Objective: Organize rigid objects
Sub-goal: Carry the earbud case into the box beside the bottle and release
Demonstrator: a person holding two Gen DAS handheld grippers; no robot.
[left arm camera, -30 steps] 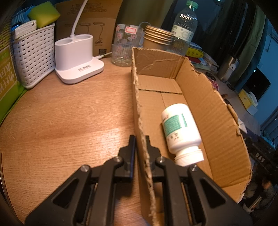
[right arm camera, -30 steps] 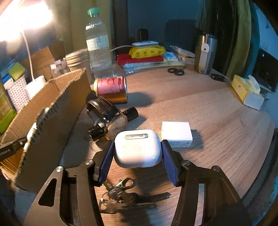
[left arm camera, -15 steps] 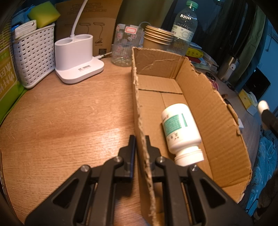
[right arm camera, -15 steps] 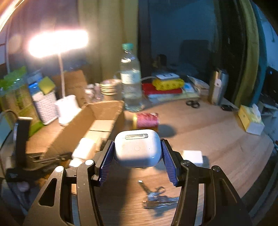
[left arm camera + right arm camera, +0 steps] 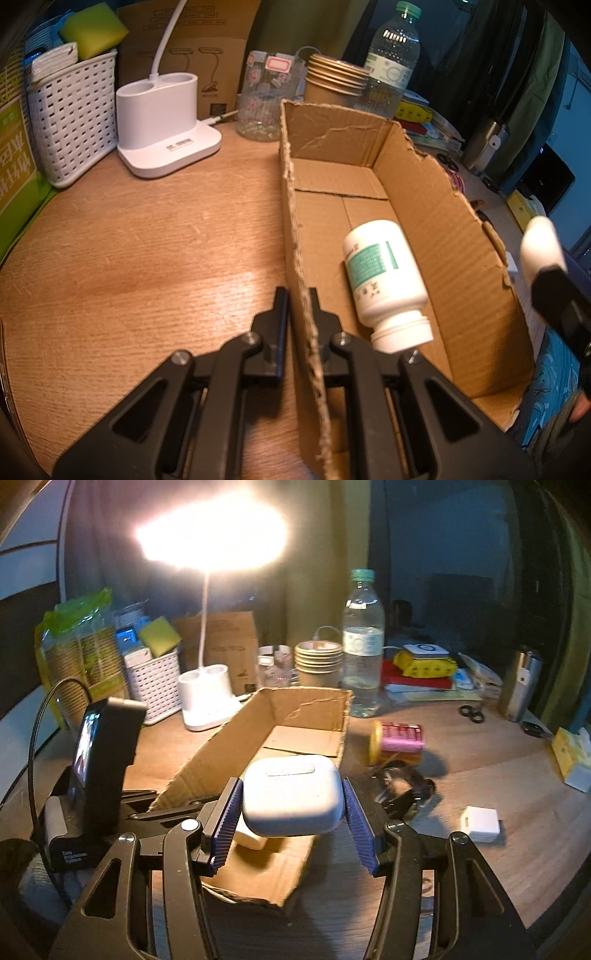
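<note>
An open cardboard box (image 5: 443, 229) lies on the wooden desk with a white pill bottle (image 5: 384, 280) on its side inside. My left gripper (image 5: 297, 299) is shut on the box's left wall near the front end. My right gripper (image 5: 291, 803) is shut on a white earbud case (image 5: 291, 797), gripped between its blue pads (image 5: 227, 823). The case hangs above the near end of the box (image 5: 207, 764) and hides most of the bottle (image 5: 251, 840). In the left wrist view the case (image 5: 541, 243) shows at the right edge, just outside the box's right wall.
Behind the box stand a white lamp base (image 5: 166, 122), a white basket (image 5: 70, 114), a glass jar (image 5: 266, 99), stacked paper cups (image 5: 332, 85) and a water bottle (image 5: 362, 653). To the right of the box lie a pink can (image 5: 399, 742), a black strap-like object (image 5: 402, 790) and a white charger (image 5: 480, 823).
My right gripper carried the earbud case up and leftward, from above the keys to over the box's near end. The case came into the left wrist view. The left gripper stayed still.
</note>
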